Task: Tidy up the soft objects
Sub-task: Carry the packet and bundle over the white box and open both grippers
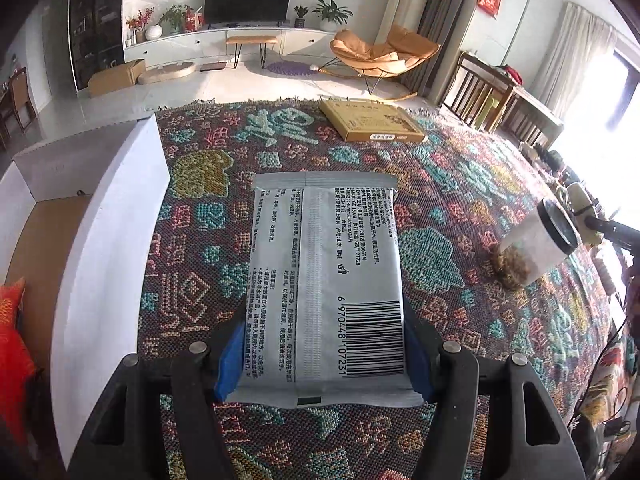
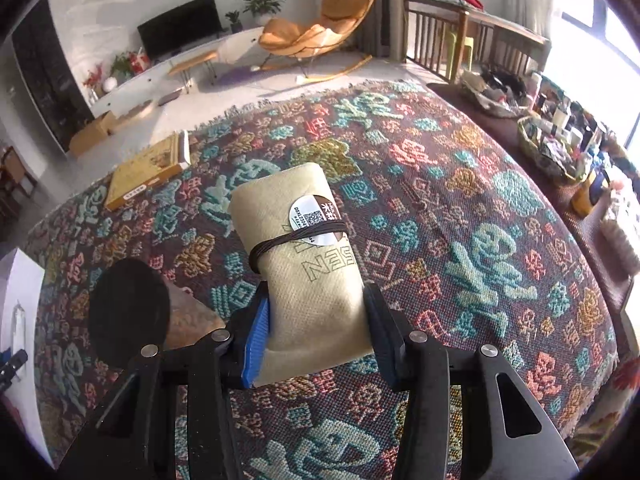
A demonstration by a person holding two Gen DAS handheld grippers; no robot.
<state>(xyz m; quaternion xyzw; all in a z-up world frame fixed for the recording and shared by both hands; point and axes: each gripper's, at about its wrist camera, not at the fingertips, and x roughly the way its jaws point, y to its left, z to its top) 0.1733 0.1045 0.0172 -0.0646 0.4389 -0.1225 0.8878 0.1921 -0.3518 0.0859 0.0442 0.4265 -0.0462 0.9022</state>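
Observation:
In the left wrist view my left gripper (image 1: 324,360) is shut on a silver wet-wipe packet (image 1: 324,264) with printed text and a barcode. Its blue pads press the packet's near end from both sides, above the patterned cloth (image 1: 460,200). In the right wrist view my right gripper (image 2: 318,340) is shut on a beige woven pouch (image 2: 304,248). The pouch is bound with a brown cord and bears a round sticker. It points away from me, off the patterned cloth (image 2: 480,220).
A white open box (image 1: 108,220) with a brown inside stands at the left, red fabric (image 1: 12,340) beside it. A flat yellow box (image 1: 372,122) lies at the far edge. A black-lidded clear jar (image 1: 536,248) tilts at the right. Cluttered baskets (image 2: 552,148) line the right side.

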